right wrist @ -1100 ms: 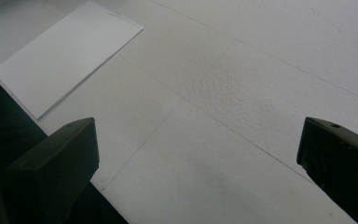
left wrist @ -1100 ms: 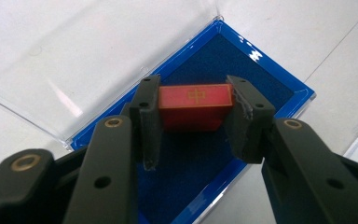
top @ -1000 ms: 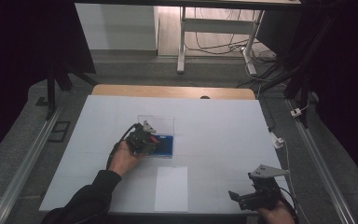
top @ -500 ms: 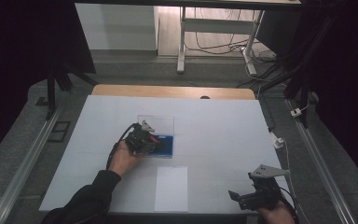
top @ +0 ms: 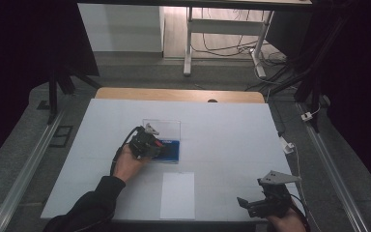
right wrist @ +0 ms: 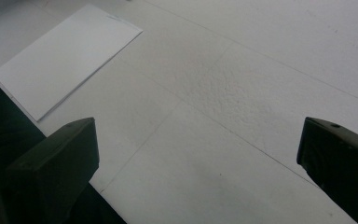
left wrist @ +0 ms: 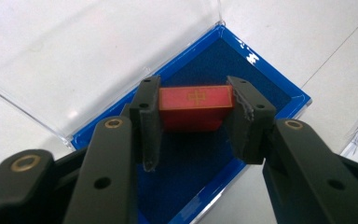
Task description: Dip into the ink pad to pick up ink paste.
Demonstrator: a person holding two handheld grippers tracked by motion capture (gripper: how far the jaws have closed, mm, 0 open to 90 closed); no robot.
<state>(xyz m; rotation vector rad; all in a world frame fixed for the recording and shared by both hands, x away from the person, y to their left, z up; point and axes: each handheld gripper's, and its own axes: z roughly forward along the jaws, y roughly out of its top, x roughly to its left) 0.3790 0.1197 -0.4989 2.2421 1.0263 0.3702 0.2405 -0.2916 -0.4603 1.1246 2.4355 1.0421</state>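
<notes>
A small red block [left wrist: 196,106] is clamped between the pads of the left tongs [left wrist: 193,122] over the blue-lined open case [left wrist: 270,88] mid-desk [top: 232,130], while the right tongs [right wrist: 198,154] are held wide open and empty near a white sheet [right wrist: 60,60].

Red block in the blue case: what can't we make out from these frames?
- Red block, left gripper view: its end faces sit behind the left hand-held gripper pads; the gold mark on top is too small to read.
- Whether the block rests on the blue case lining or is lifted: not clear.
- High view: the block is nearly covered by the gripper body.
</notes>
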